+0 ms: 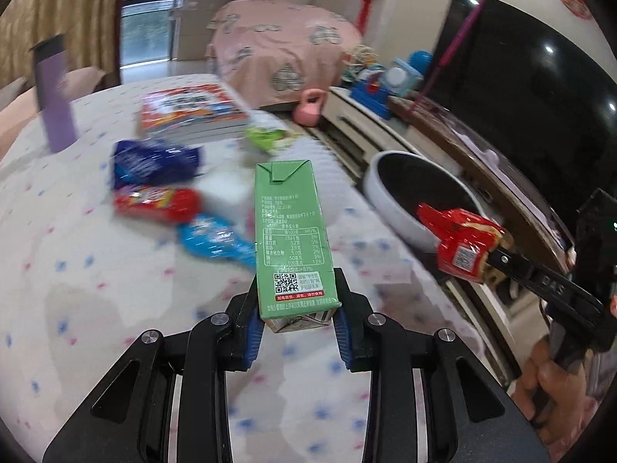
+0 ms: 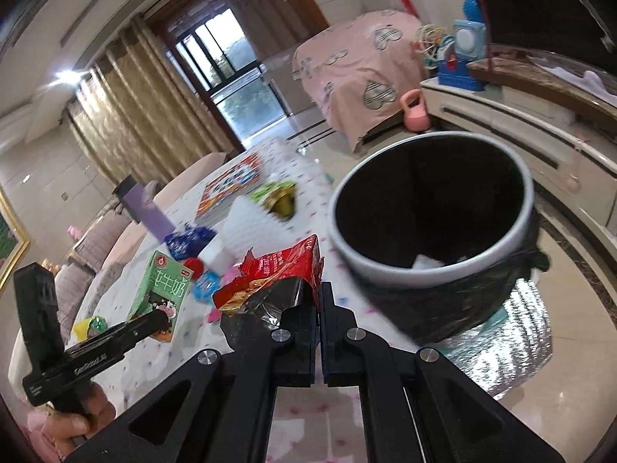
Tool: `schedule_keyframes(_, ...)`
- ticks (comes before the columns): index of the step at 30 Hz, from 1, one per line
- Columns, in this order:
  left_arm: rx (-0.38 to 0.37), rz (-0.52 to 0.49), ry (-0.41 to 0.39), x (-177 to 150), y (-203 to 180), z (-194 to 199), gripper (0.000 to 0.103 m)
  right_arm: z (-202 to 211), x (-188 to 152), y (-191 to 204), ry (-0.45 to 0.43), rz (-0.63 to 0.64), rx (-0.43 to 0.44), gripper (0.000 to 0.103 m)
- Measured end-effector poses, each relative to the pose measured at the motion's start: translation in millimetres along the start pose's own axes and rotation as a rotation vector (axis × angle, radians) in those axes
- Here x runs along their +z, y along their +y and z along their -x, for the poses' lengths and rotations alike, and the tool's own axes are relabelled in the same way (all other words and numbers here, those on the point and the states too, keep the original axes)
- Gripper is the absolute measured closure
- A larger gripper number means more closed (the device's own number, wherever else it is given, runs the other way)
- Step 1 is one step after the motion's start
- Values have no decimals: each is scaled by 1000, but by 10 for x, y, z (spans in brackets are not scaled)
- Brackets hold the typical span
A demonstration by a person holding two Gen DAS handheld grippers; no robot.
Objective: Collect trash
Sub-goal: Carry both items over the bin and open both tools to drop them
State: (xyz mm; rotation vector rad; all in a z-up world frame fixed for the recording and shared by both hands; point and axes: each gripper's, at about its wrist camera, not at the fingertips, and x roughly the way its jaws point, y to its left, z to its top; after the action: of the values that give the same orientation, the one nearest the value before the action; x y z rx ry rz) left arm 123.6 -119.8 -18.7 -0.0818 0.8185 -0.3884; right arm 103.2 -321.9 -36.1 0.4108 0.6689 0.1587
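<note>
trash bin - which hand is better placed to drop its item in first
Right. The right gripper, shut on the red wrapper, is close to the trash bin; the left gripper with the green milk carton is over the table.

The bin (image 2: 432, 208) stood open-mouthed beside the table (image 1: 96, 289), nothing over its rim; inside lay only a few scraps at the bottom. Between bin and TV stand (image 2: 520, 123) ran a strip of bare floor. On the table, the near part of the cloth was bare, giving room to pass. Farther back, wrappers (image 1: 154, 177), a white packet (image 1: 227, 193) and books (image 1: 193, 112) crowded the middle, and a purple bottle (image 1: 54, 100) stood upright at the far left edge, apart from them.
</note>
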Motion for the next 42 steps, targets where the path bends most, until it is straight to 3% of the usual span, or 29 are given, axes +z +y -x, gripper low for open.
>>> schedule_keyframes(14, -98, -124, 21, 345, -723, -357, 73, 182, 283, -433, -55, -20, -88, 102)
schedule_keyframes(29, -116, -196, 67, 625, -1174, -786, 73, 106, 584, -733, -59, -14, -158, 102)
schedule_keyframes(42, -98, -224, 98, 779, -1349, -1044, 73, -132, 700, -852, -2, 4, -200, 101)
